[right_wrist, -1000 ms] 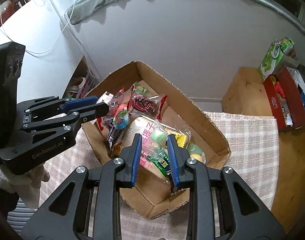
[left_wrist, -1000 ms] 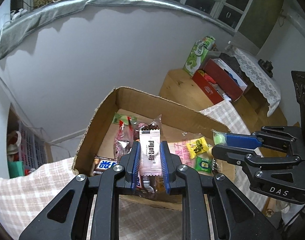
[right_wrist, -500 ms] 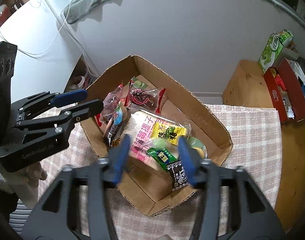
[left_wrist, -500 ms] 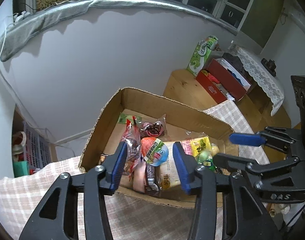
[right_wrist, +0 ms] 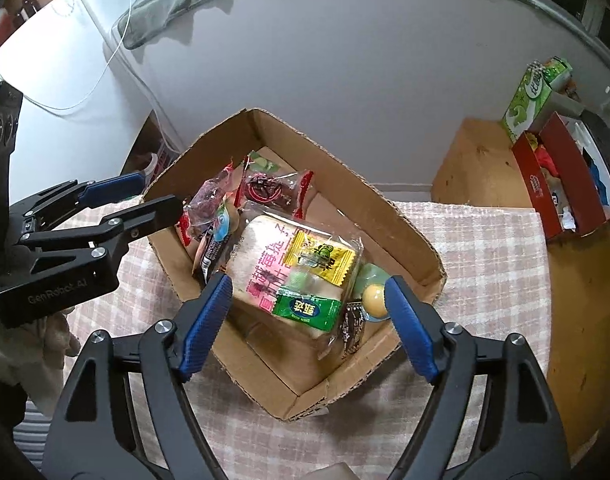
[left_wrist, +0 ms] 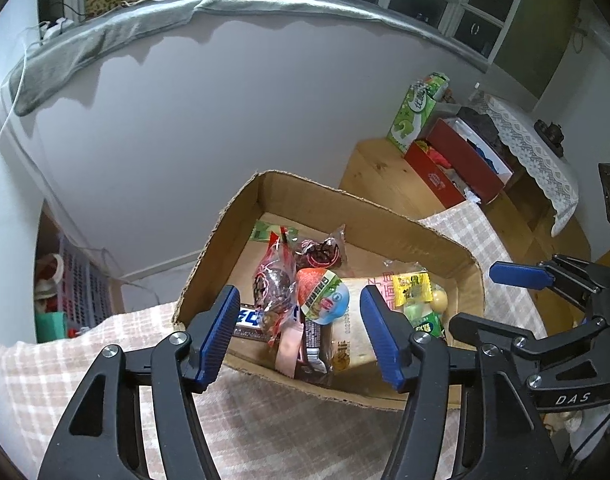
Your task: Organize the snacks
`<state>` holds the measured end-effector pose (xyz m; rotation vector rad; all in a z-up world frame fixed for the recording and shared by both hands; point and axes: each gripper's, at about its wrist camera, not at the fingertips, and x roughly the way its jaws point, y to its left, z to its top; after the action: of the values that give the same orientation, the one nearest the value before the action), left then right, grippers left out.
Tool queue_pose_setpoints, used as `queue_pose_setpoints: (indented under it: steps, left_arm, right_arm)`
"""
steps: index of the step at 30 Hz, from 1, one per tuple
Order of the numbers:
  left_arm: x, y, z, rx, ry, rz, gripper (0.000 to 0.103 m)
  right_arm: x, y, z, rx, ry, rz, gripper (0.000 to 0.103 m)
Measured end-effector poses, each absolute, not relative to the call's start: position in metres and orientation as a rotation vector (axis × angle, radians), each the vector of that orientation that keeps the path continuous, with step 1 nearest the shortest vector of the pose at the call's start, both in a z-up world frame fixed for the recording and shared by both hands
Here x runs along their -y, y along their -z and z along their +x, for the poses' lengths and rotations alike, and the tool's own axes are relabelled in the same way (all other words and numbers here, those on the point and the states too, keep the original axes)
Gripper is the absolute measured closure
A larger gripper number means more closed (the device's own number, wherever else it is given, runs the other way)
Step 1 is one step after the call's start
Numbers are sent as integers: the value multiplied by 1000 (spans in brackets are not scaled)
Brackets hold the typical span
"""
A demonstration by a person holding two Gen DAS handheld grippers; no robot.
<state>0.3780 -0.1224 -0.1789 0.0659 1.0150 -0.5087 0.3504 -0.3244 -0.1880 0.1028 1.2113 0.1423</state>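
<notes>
A second earlier the left gripper [left_wrist: 299, 332] pinched a white-and-pink wafer packet and the right gripper [right_wrist: 307, 320] was nearly closed over the snacks; by this moment both had spread their fingers wide and held nothing. The pink packet [left_wrist: 287, 350] lay in the cardboard box [left_wrist: 241, 216] at its near wall, long axis running near to far, beside a dark bar [left_wrist: 313, 340]. The bread pack [right_wrist: 293, 264] lay flat in the box's middle, its long axis slanting from far left to near right, with a yellow sachet [right_wrist: 319, 258] and a green sachet [right_wrist: 307, 306] on it. The box sat on the checked tabletop [right_wrist: 485, 248].
</notes>
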Motion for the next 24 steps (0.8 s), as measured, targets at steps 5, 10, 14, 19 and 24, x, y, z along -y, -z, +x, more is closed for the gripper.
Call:
queue_pose_setpoints:
  steps: [5, 10, 14, 19, 24]
  left_arm:
    - [117, 172, 373, -1008, 490, 53, 36]
    - [111, 168, 366, -1008, 463, 49, 35]
    - [108, 163, 359, -1002, 444, 50, 35]
    - [104, 154, 345, -988, 426, 32, 35]
    - [102, 141, 322, -965, 407, 7, 35]
  right_arm:
    - [324, 181, 345, -1194, -132, 99, 22]
    - [322, 173, 340, -1172, -126, 91, 22]
    - [322, 167, 333, -1155, -116, 90, 22]
    - [321, 159, 322, -1140, -113, 85, 22]
    - [319, 149, 307, -1125, -117, 89, 22]
